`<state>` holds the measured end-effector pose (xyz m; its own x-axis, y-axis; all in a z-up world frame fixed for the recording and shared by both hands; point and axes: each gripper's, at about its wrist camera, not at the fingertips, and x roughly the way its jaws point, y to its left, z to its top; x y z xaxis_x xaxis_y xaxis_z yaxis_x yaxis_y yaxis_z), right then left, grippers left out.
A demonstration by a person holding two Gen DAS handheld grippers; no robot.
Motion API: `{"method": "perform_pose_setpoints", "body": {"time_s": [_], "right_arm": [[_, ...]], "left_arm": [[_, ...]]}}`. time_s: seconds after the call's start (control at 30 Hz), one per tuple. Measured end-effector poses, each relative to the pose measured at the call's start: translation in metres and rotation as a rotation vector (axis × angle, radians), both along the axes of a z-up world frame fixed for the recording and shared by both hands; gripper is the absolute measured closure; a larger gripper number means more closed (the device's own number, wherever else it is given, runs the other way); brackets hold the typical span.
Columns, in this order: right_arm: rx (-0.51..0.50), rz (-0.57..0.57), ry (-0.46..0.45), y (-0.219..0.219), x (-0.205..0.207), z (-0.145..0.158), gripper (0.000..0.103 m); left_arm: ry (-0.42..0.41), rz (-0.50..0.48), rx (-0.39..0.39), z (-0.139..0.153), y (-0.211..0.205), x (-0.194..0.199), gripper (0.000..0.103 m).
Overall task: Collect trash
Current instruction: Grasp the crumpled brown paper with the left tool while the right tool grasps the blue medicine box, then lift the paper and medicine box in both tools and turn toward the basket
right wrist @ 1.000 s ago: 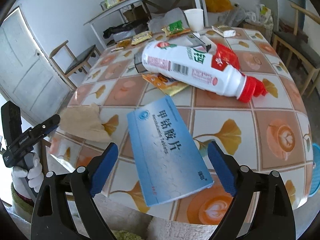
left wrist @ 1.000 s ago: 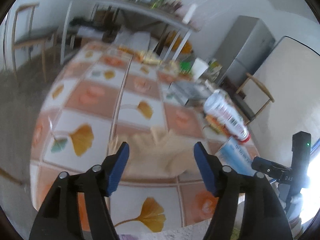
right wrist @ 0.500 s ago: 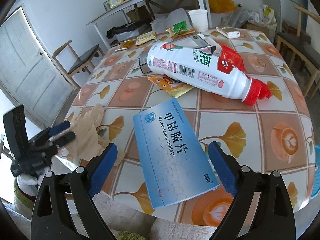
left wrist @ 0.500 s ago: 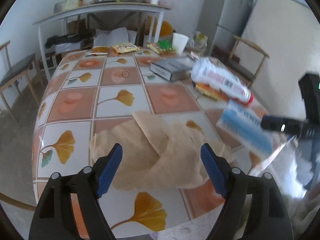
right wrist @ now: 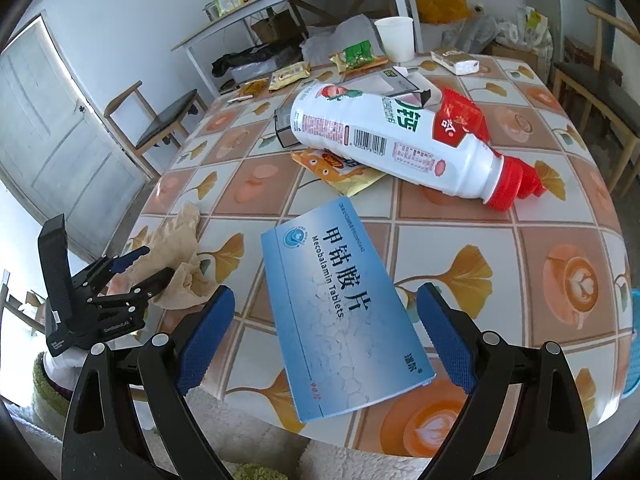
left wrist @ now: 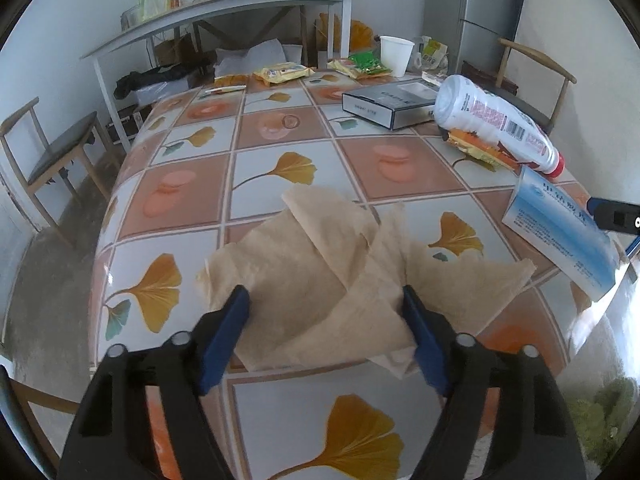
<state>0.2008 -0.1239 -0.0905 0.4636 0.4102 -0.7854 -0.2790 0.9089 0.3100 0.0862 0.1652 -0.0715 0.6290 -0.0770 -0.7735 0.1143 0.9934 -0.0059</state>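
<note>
A crumpled brown paper tissue [left wrist: 340, 264] lies near the front edge of the tiled table [left wrist: 280, 128]. My left gripper [left wrist: 324, 332] straddles its near part, and the jaws are closing with the tissue between the blue pads, not pinched. The right wrist view shows the same left gripper [right wrist: 154, 264] over the tissue [right wrist: 176, 240] at the table's left edge. My right gripper [right wrist: 324, 300] hangs open above a blue tablet box [right wrist: 340, 304] without touching it. A white drink bottle [right wrist: 400, 136] with a red cap lies on an orange snack wrapper [right wrist: 340, 168].
Further back lie a grey carton [left wrist: 392, 104], a paper cup [left wrist: 396, 56], snack packets [left wrist: 280, 72] and a red wrapper [right wrist: 460, 116]. Wooden chairs [left wrist: 52, 152] stand on both sides. A long shelf table [left wrist: 224, 4] runs along the back wall.
My left gripper rolled level and sank toward the tissue, which now sits between its pads. Its jaws widened, then narrowed. The right gripper and the blue box stayed put.
</note>
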Motion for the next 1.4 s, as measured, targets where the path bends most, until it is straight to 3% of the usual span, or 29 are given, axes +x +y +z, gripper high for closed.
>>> {"method": "perform_pose_setpoints", "body": {"time_s": [0.17, 0.37, 0.43, 0.6, 0.77, 0.9, 1.1, 1.33, 1.4], "right_arm": [[0.008, 0.029, 0.025, 0.004, 0.015, -0.006, 0.015], [-0.04, 0.058, 0.077, 0.014, 0.03, -0.024, 0.016], [-0.044, 0.06, 0.098, 0.015, 0.029, -0.029, 0.028], [-0.054, 0.023, 0.097, 0.007, 0.015, -0.028, 0.029], [-0.068, -0.092, 0.104, -0.018, -0.002, -0.026, 0.029], [-0.057, -0.152, 0.118, -0.037, -0.008, -0.027, 0.023], [-0.123, -0.123, 0.086, -0.031, -0.013, -0.024, 0.014], [-0.19, -0.094, 0.079, -0.019, -0.016, -0.03, 0.015], [-0.223, -0.091, 0.077, -0.017, -0.016, -0.03, 0.019]], "left_arm": [[0.002, 0.005, 0.001, 0.002, 0.001, 0.001, 0.054], [0.008, 0.02, -0.034, 0.005, -0.002, 0.006, 0.087], [0.011, 0.007, -0.049, 0.005, -0.006, 0.007, 0.093], [0.026, -0.061, -0.095, 0.005, -0.032, 0.006, 0.095], [0.052, -0.145, -0.14, 0.006, -0.069, 0.003, 0.095], [0.067, -0.195, -0.143, 0.008, -0.099, 0.006, 0.095], [0.076, -0.204, -0.12, 0.008, -0.114, 0.01, 0.095], [0.077, -0.194, -0.1, 0.009, -0.116, 0.012, 0.095], [0.076, -0.191, -0.096, 0.009, -0.116, 0.011, 0.095]]}}
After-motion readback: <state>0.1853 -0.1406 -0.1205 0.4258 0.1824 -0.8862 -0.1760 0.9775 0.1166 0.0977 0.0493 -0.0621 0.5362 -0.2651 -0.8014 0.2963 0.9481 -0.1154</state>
